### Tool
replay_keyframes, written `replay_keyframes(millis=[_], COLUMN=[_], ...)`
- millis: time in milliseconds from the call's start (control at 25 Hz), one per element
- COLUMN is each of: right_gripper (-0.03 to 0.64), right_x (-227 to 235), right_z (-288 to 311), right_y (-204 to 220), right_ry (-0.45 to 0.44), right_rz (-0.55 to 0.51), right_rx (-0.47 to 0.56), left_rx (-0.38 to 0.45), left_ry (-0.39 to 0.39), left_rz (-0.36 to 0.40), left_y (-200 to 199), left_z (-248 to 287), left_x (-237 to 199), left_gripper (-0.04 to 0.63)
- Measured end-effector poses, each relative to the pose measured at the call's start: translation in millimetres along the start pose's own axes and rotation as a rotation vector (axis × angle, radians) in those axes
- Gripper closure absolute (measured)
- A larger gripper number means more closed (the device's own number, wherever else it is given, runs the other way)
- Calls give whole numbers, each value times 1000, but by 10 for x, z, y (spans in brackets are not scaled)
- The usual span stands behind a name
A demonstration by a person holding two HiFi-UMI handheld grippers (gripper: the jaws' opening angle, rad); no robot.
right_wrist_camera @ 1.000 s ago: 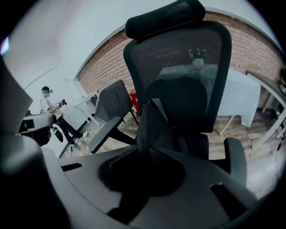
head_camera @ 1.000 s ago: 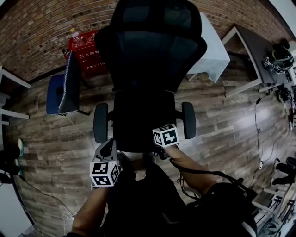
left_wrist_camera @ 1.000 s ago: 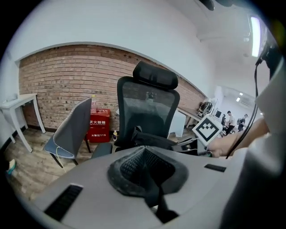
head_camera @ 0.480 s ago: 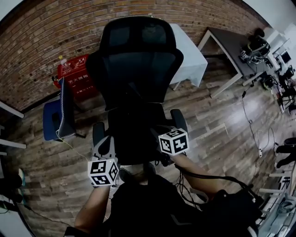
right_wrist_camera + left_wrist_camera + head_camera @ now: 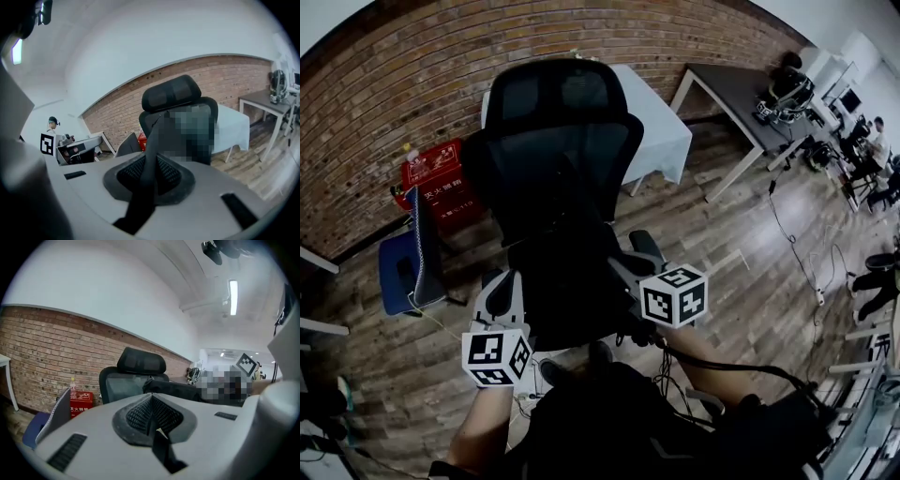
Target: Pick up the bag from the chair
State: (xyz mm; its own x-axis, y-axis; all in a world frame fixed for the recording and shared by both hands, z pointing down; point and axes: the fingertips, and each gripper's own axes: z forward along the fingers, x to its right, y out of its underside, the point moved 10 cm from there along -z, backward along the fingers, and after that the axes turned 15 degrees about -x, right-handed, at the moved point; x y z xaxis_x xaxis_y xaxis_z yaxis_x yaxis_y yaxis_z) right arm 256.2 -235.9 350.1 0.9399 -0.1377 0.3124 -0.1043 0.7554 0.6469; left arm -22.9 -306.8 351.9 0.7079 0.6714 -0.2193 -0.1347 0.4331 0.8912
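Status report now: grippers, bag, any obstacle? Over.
Left gripper shut on black strap. Right gripper shut on bag strap. Bag at chair, lift unclear. Nothing blocking.

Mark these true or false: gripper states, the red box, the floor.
1. The right gripper is shut on a black strap. True.
2. The left gripper is open and empty. False: it is shut on a second black strap.
3. The red box stands by the brick wall, beside the black mesh office chair. True.
4. The floor is grey carpet. False: it is a wood plank floor.
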Motion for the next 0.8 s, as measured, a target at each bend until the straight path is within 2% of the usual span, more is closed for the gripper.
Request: replay_keyframes(millis=[200, 320, 800], right_gripper=[558, 557, 557], right_x=[-65, -87, 60], right_z=[-260, -361, -739], right_y=[-67, -80, -145], right_ry=[-14, -18, 2], right_rz=[-13, -19, -31], right_rx=[55, 76, 186], left_rx=[10, 30, 87], left_ry=[-59, -53, -40], left_rz=[-9, 24, 72], left_y=[-203, -264, -367], left_z=[-42, -70, -156], left_x=[105, 190, 462], left_gripper=[584, 584, 584])
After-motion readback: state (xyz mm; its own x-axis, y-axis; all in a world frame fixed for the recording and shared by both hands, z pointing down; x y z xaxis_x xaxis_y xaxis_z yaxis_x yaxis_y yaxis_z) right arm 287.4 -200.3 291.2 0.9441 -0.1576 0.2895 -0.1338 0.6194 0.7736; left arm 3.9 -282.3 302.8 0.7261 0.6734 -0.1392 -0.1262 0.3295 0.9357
